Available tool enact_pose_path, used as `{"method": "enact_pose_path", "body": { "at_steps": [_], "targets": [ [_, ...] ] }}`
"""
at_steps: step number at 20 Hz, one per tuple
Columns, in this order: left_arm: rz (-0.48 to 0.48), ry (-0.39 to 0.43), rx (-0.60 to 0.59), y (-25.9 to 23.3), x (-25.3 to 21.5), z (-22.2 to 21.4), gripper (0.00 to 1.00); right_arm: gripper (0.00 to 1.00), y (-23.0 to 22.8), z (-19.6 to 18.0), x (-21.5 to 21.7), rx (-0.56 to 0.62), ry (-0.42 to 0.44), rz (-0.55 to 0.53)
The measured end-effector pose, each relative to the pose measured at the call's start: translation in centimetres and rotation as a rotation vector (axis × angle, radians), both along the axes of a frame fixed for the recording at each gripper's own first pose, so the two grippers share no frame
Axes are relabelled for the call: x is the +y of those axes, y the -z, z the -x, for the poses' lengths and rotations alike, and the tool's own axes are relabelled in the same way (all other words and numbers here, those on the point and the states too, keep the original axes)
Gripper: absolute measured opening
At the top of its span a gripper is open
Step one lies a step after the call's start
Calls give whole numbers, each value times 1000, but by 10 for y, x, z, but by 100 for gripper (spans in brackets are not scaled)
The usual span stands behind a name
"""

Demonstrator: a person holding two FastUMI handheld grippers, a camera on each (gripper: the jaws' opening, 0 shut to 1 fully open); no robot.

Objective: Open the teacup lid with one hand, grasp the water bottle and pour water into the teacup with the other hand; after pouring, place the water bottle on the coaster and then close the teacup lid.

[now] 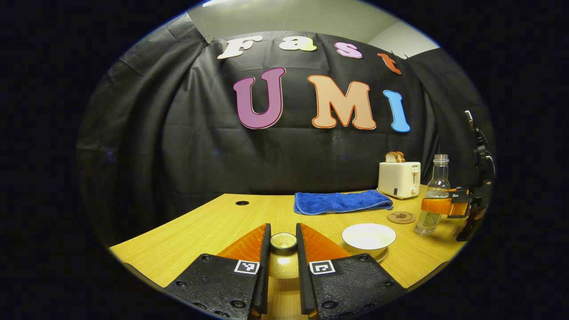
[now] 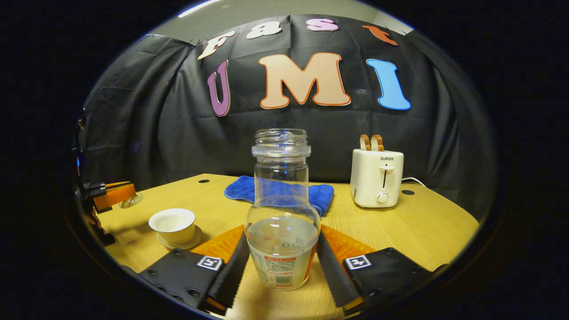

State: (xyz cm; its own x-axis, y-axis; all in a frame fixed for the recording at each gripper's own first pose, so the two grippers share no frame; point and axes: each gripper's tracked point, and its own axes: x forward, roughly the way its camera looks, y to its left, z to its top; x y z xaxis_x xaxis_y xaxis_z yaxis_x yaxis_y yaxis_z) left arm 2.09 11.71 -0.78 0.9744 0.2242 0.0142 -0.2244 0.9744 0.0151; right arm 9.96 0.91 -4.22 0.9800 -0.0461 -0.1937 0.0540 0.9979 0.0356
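The left gripper (image 1: 283, 249) has its jaws clenched on the teacup lid (image 1: 283, 255), gripping the small knob at its top; the lid is held off to the side of the teacup (image 1: 368, 238), which stands uncovered on its saucer (image 1: 383, 256) on the wooden surface (image 1: 213, 226); keeping the lid clear leaves the cup's mouth free for pouring, and holding it by the knob suits a later return to the cup.

The right gripper (image 2: 282, 262) sits with its 2 jaws on either side of the water bottle (image 2: 282, 213), low on the body near the label; the bottle stands upright on the surface, uncapped, about a third full; the jaws look closed against its sides, though the bottle does not seem lifted yet; a low grip below the neck should give control when it is tipped.

In the left gripper view the coaster (image 1: 401, 217) lies bare just beside the bottle, between it and the blue towel (image 1: 342, 202); that is where the bottle must end up after pouring. A toaster (image 2: 378, 178) with 2 slices of bread stands behind, well clear of the work.

By my reading, step 1 is done and the pour is about to begin; the open bottle mouth means any early tilt on the way to the cup could spill.
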Motion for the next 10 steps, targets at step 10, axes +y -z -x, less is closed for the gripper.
{"method": "enact_pose_path", "body": {
  "at_steps": [10],
  "targets": [
    [1,-31,1,0,5,1,26,79,-3,13,7,59,19,151]
  ]
}}
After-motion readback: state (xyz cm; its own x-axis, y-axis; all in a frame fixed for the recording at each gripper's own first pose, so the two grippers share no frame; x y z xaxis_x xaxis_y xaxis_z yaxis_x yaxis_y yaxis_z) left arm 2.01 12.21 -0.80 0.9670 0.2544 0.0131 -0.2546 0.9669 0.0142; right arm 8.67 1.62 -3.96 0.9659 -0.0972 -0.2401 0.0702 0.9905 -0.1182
